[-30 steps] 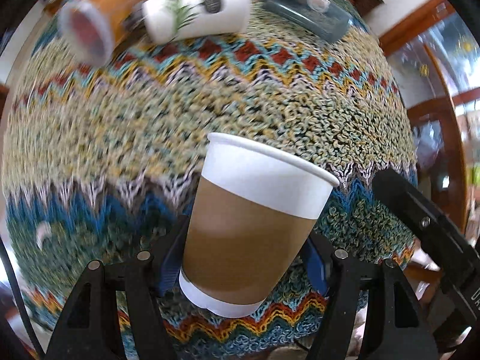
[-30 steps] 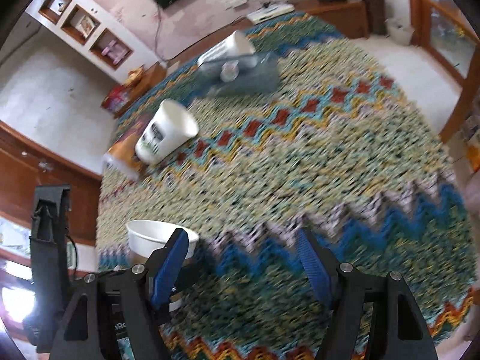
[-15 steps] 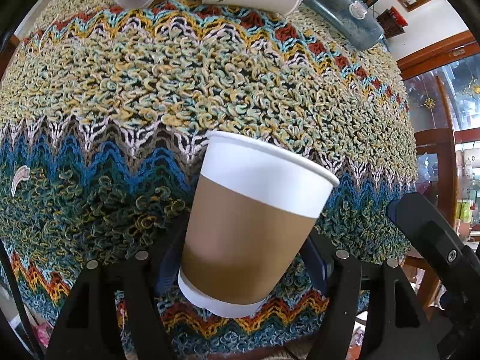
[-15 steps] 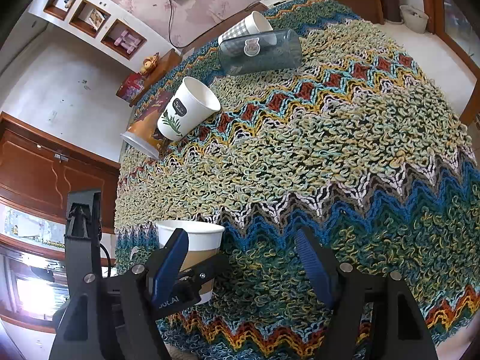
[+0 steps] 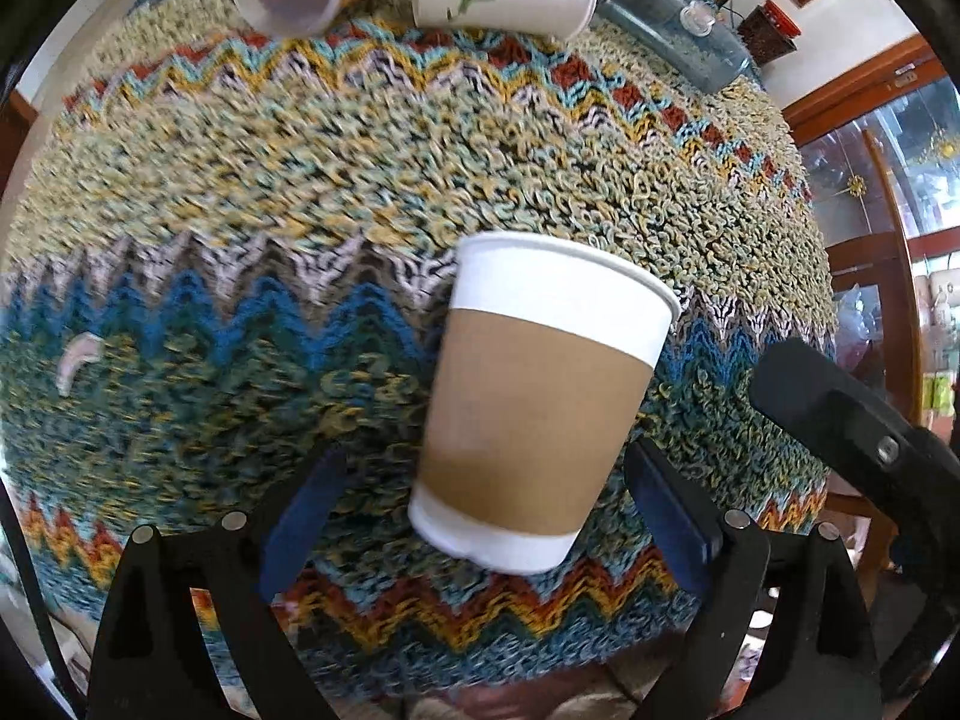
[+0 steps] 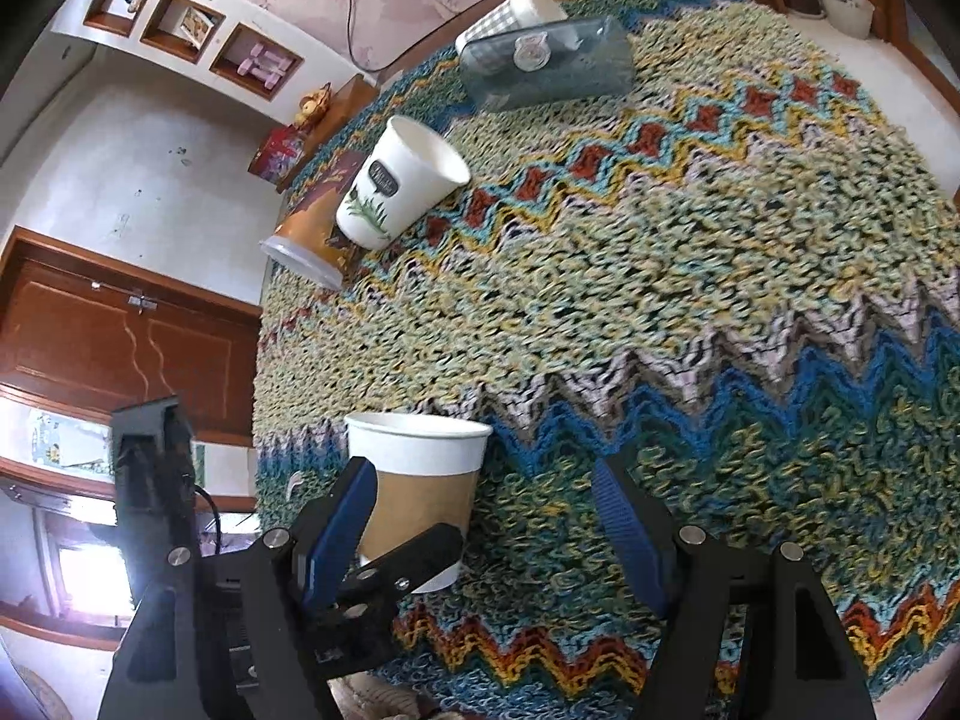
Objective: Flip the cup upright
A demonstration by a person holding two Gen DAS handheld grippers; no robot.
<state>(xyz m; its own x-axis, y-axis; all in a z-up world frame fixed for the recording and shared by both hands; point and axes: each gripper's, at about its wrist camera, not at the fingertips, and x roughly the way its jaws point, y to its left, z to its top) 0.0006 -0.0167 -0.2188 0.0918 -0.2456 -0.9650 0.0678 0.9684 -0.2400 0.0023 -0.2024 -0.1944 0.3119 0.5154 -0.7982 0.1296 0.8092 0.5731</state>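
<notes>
Zigzag knitted cloth, cups, case

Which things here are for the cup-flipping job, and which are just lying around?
For the job:
- brown-sleeved paper cup, standing upright
- left gripper, open around it

Just lying about:
- white cup with a plant print, on its side
- orange cup, on its side
- checked cup, on its side
- blue-grey case
- knitted cloth

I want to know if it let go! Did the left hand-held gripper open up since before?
Yes. The left hand-held gripper has spread apart; the brown cup now stands free between its fingers.
</notes>
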